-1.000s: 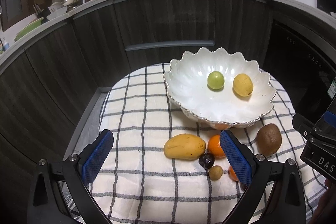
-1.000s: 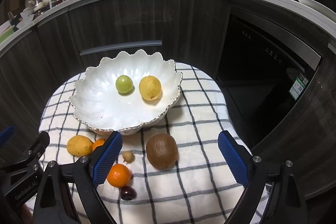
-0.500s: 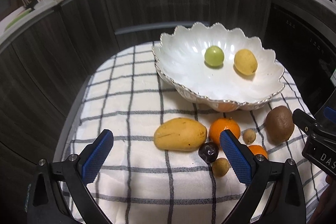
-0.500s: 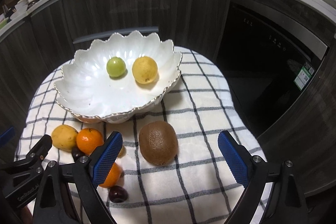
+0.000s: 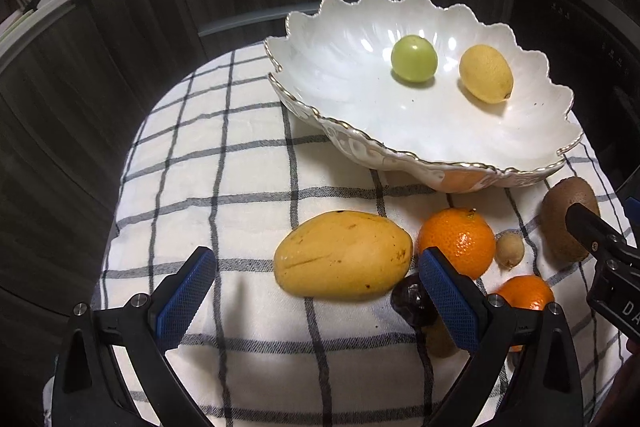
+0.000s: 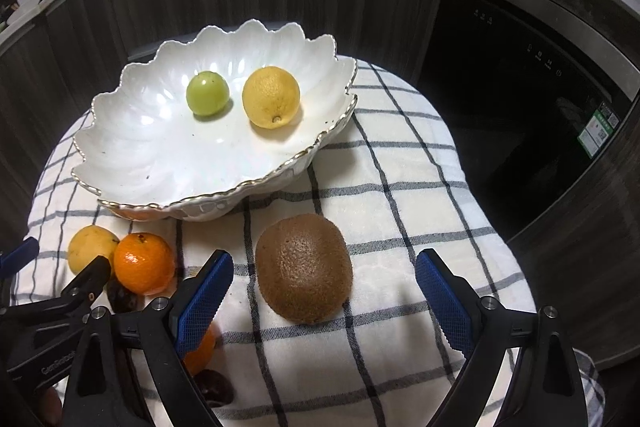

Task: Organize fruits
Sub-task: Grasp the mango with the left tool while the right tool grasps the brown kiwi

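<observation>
A white scalloped bowl point(image 5: 344, 99) point(image 6: 132, 155) holds a green fruit point(image 5: 413, 58) point(image 6: 207, 93) and a lemon point(image 5: 485, 73) point(image 6: 271, 96). On the checked cloth in front lie a mango point(image 5: 343, 254) point(image 6: 91, 247), an orange point(image 5: 457, 242) point(image 6: 143, 263), a second orange point(image 5: 524, 291), a small tan fruit point(image 5: 509, 250), a dark fruit point(image 5: 412, 301) and a kiwi point(image 5: 568, 217) point(image 6: 304, 267). My left gripper point(image 5: 316, 301) is open, low over the cloth, with the mango just ahead between its jaws. My right gripper point(image 6: 324, 297) is open with the kiwi between its jaws.
The checked cloth point(image 5: 240, 155) covers a small raised surface that drops off at its edges. Dark wood cabinets point(image 5: 120, 27) curve behind. A black appliance front point(image 6: 520, 99) stands to the right. The left gripper shows at the lower left of the right wrist view point(image 6: 60, 311).
Both grippers have moved forward and down toward the fruit. The mango and the kiwi now sit larger and closer between the open jaws.
</observation>
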Demonstrator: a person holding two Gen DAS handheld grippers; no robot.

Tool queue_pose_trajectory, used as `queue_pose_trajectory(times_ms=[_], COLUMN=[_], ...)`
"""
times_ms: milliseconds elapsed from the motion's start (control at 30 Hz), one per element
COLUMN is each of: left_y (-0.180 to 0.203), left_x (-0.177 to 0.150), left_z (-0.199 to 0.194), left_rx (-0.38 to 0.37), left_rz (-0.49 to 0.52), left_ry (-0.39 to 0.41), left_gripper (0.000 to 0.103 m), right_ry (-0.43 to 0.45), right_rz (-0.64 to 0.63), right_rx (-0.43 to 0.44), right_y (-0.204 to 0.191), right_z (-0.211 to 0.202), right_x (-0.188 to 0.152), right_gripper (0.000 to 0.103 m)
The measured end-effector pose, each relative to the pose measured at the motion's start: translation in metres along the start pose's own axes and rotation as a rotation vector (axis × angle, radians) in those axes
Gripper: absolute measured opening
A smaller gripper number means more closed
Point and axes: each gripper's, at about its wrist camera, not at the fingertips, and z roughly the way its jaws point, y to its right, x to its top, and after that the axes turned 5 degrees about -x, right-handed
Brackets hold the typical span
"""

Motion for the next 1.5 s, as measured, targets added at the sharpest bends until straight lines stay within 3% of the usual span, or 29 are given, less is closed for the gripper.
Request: queue_pose_trajectory(times_ms=[567, 700, 900, 1067, 1167, 1500], left_y=[-0.004, -0.003, 0.000, 0.001, 0.000, 0.001], left_x=[0.005, 0.005, 0.006, 0.006, 0.006, 0.003], left_z=[0.024, 0.026, 0.025, 0.024, 0.023, 0.020], left_rx=[-0.058, -0.076, -0.100, -0.095, -0.098, -0.090], left_rz=[-0.023, -0.028, -0.018, -0.010, -0.008, -0.004], left_ry=[-0.040, -0.042, -0.046, -0.046, -0.046, -0.030], left_gripper=[0.102, 0.098, 0.081, 0.079, 0.078, 0.078], right_ry=[-0.029, -0.036, -0.062, -0.102, -0.109, -0.096], right_rz=[-0.010, -0.009, 0.008, 0.001, 0.003, 0.002], right_rx=[0.021, 0.029, 0.053, 0.084, 0.097, 0.110], right_y=[-0.011, -0.011, -0.005, -0.007, -0.008, -0.007], right_z=[0.019, 0.023, 0.031, 0.039, 0.041, 0.039], right_x=[0.003, 0.002, 0.003, 0.000, 0.000, -0.001], right_gripper=[0.092, 0.091, 0.078, 0.071, 0.059, 0.058])
